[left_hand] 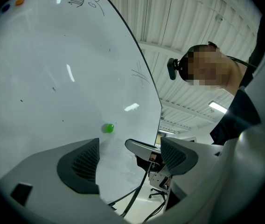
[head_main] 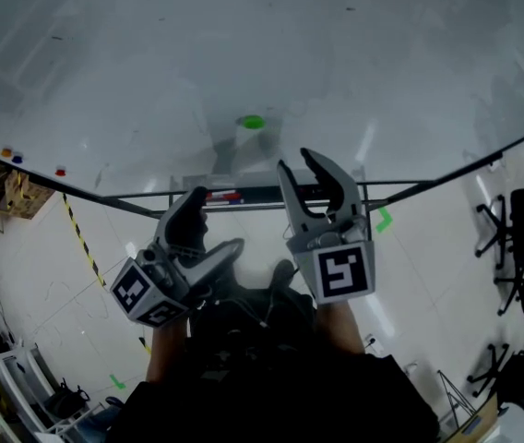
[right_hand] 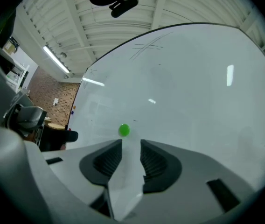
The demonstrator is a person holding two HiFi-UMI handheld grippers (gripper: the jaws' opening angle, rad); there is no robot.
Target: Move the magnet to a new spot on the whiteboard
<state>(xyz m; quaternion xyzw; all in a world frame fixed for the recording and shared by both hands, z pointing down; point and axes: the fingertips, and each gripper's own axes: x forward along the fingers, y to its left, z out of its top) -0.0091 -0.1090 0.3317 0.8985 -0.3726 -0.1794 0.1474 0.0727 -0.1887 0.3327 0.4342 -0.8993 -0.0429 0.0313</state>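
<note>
The green magnet (head_main: 254,122) sticks to the whiteboard (head_main: 151,53), low on the bare surface and a little above the board's bottom rail. From it, your right hand-held gripper (head_main: 301,162) is the nearer one: its tips sit just below the magnet and to its right. In the right gripper view the magnet shows just beyond the gap and slightly left of its line. So I judge the coming reach to be forward with a small shift left. Those jaws stand apart with nothing between them. Your left hand-held gripper (head_main: 212,221) hangs farther below the magnet and to its left, jaws wide and empty. The magnet looks like a small round button with no long axis, so jaw angle should matter little. You cannot tell from these views how far the right tips are from the board face, nor how much the magnet stands proud. The rail below the magnet is partly hidden behind both tools.
</note>
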